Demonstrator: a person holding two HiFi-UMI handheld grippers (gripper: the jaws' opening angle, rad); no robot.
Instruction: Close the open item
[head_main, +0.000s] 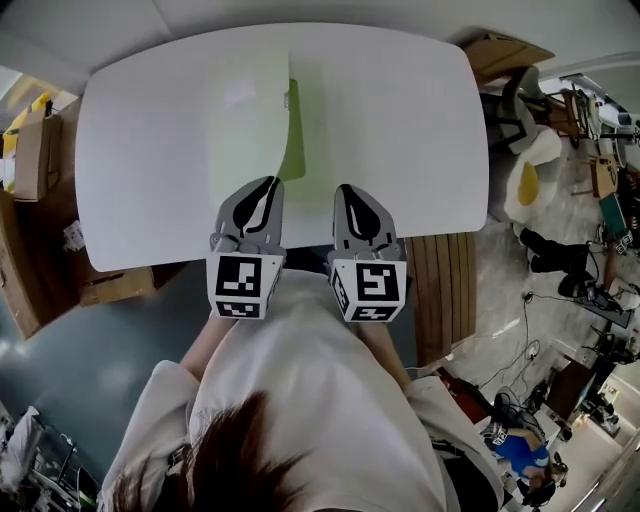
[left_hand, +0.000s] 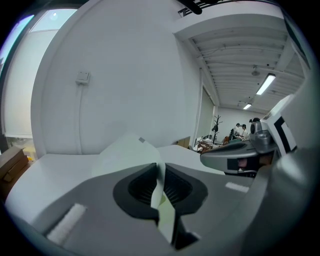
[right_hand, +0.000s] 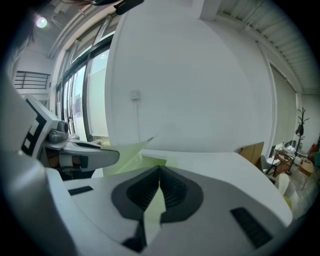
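Note:
A pale green folder (head_main: 330, 110) lies open on the white table (head_main: 140, 150). Its left cover (head_main: 245, 110) is raised and curves up over the green inside (head_main: 294, 145). My left gripper (head_main: 264, 186) is at the folder's near edge, shut on that cover; in the left gripper view the thin sheet (left_hand: 161, 172) runs between the jaws (left_hand: 159, 175). My right gripper (head_main: 348, 192) sits beside it at the near edge of the right half. Its jaws (right_hand: 159, 170) are shut, with a pale green sheet (right_hand: 154, 205) showing between them.
Cardboard boxes (head_main: 40, 160) stand on the floor left of the table. A wooden bench (head_main: 445, 290) and chairs (head_main: 530, 160) are to the right. The person's torso (head_main: 300, 400) is close against the table's near edge.

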